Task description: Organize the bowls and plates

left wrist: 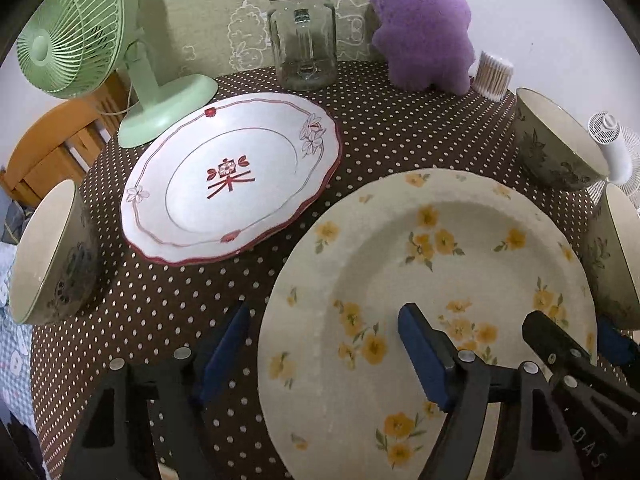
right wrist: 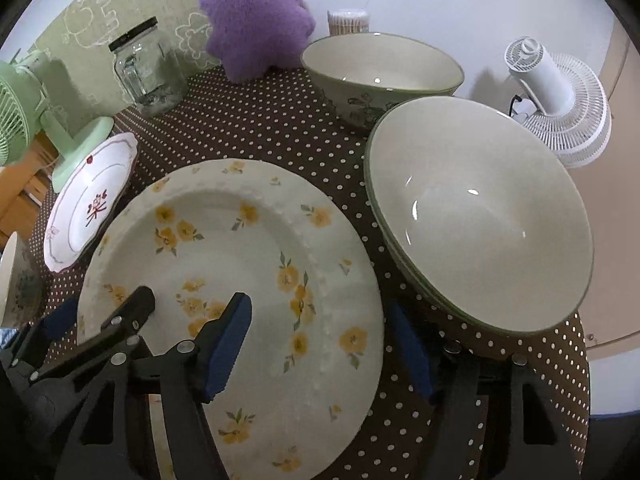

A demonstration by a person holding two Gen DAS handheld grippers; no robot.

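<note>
A cream plate with yellow flowers lies on the dotted tablecloth, near me. My left gripper is open, its jaws straddling the plate's left rim. My right gripper is open, its jaws straddling the plate's right rim. The right gripper's fingers show in the left wrist view. A white plate with red trim lies to the left. A cream bowl stands right of the flowered plate, another bowl behind it. A third bowl stands at the far left.
A green fan, a glass jar, a purple plush toy and a cotton swab tub line the back of the table. A white fan stands off the table's right edge. A wooden chair is at left.
</note>
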